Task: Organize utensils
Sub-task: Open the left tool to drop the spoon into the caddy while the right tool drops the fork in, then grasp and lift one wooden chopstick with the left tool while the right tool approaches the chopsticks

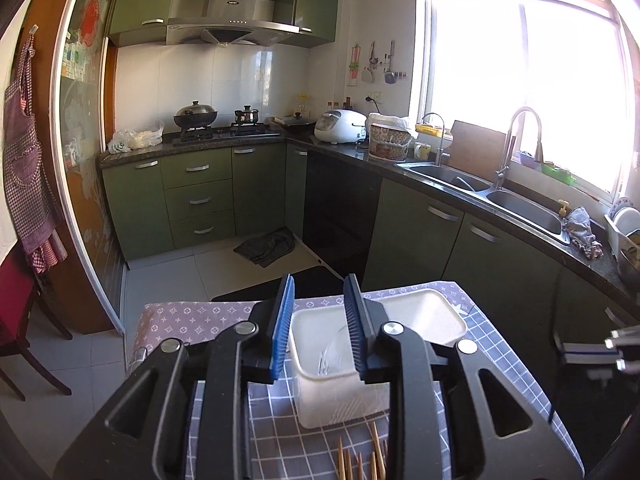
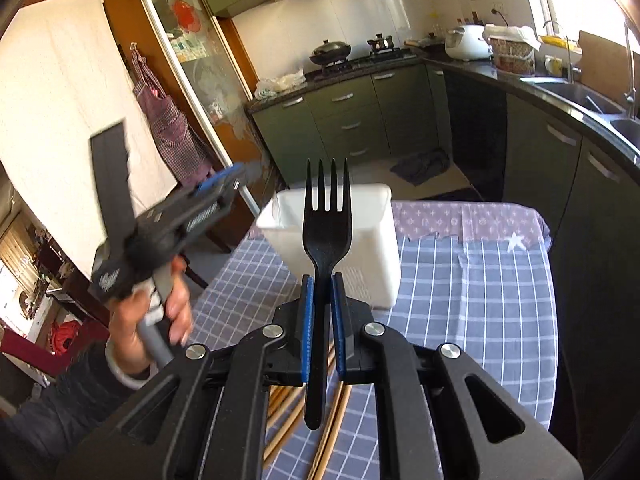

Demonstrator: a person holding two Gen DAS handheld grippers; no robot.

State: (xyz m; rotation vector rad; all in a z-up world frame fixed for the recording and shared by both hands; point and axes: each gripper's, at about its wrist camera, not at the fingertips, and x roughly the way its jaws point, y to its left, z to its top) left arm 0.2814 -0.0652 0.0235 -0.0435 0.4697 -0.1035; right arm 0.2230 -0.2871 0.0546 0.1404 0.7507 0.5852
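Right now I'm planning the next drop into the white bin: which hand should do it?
Right: its tongs already grip the black fork near the bin. Left tongs are open, empty.

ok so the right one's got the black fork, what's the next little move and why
Probably carry the black fork forward over the white utensil holder and lower it in. The right hand-held gripper is shut on the fork's neck, tines up, just short of the holder, whose top is open; the left hand-held gripper stands open, holding nothing.

Your window (image 1: 524, 92) blew out white, up and right of the gripper; edges bowed; the left hand (image 2: 160, 312) blurred.
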